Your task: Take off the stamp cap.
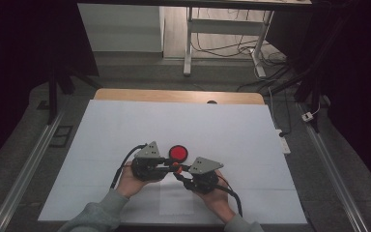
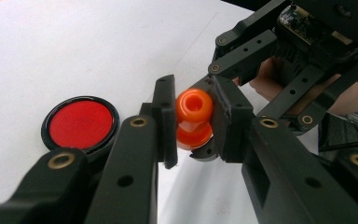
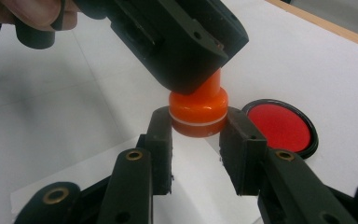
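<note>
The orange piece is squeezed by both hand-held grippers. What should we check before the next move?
1. Left hand-held gripper shut on the orange piece: ok.
2. Right hand-held gripper shut on its wider lower part: ok.
3. Piece lifted off the white table cover: ok.
4. Red disc apart from both grippers: ok.
5. Whether the two orange parts will separate: cannot tell.

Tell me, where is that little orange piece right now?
The orange piece is clamped between both grippers above the white table cover, near the person's side, just in front of the red disc.
</note>
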Motion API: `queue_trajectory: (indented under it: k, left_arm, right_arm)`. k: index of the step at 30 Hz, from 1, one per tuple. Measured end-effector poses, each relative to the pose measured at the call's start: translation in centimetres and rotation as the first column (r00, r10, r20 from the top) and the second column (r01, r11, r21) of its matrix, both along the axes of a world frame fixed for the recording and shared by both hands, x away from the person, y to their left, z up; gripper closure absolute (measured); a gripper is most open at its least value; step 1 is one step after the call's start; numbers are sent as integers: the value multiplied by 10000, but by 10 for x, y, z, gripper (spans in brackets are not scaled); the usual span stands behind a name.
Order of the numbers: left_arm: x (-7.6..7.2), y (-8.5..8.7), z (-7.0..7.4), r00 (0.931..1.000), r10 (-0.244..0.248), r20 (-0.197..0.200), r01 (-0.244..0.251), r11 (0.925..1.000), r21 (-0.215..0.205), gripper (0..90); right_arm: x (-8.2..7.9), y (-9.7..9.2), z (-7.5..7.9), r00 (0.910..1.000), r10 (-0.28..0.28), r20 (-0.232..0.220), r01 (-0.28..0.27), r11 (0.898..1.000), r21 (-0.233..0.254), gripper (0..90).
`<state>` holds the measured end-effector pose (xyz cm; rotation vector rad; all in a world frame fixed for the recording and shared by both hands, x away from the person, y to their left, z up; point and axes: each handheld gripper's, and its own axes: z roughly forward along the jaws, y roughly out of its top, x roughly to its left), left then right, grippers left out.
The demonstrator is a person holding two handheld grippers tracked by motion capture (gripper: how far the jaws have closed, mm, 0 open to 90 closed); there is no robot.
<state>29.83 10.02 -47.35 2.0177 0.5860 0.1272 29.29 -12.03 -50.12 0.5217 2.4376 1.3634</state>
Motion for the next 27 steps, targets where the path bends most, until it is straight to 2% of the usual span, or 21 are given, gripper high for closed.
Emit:
queue_trajectory:
  k: [11,27]
  left_arm:
    - [1,0,-1,9998,19,-174,-20,10000,-59,723]
    - [0,1,-1,9999,26,-153,-28,9999,-115,725]
  right_arm:
    - [-1,0,-1,9999,-31,102,31,10000,-27,648]
    - [-3,-1,-3,9998,-107,173,106,9999,59,649]
